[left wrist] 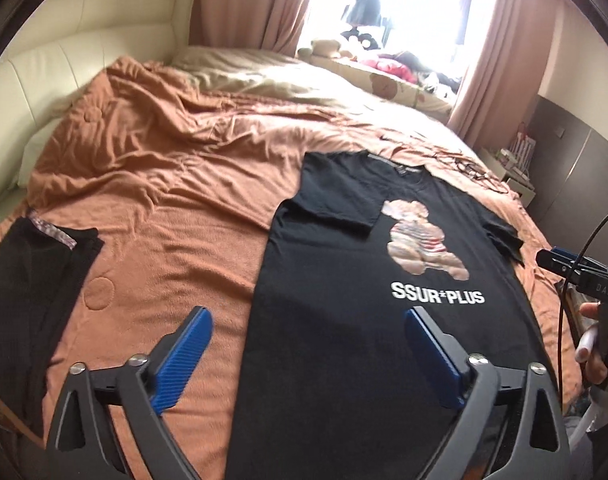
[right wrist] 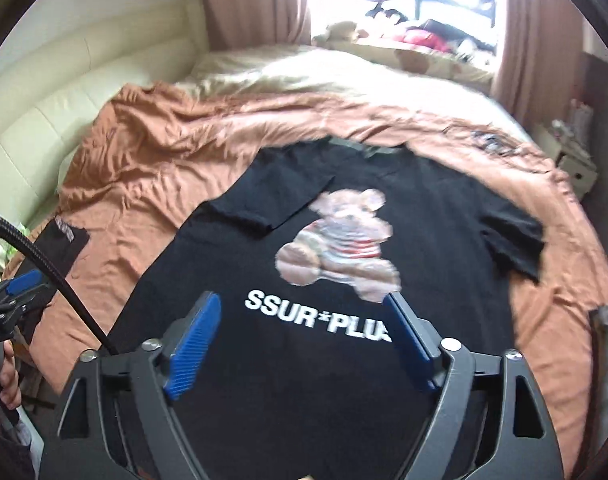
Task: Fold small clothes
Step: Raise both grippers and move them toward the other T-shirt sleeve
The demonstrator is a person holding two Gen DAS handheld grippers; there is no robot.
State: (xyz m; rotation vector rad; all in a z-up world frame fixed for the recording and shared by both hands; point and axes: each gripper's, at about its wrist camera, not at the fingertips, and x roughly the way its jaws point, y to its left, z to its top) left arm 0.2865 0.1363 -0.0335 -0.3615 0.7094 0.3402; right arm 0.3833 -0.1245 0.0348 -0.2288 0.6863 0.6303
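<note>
A black T-shirt [left wrist: 336,280] with a bear print and white "SSUR*PLUS" lettering lies flat, front up, on the orange-brown blanket [left wrist: 164,184]. One sleeve is folded inward over the chest; the other sticks out to the right. My left gripper [left wrist: 306,316] hovers open above the shirt's left edge, nothing between its blue pads. The right gripper [right wrist: 302,298] hangs open over the lettering of the T-shirt [right wrist: 444,240], also empty. In the left wrist view the right gripper [left wrist: 552,258] shows at the right edge, held by a hand.
A second black garment [left wrist: 32,280] lies folded at the blanket's left edge. A cream padded headboard [left wrist: 64,60] runs along the left, a beige duvet [left wrist: 264,72] lies behind. Plush toys sit by the bright window. Dark cords or glasses [left wrist: 472,170] lie right of the collar.
</note>
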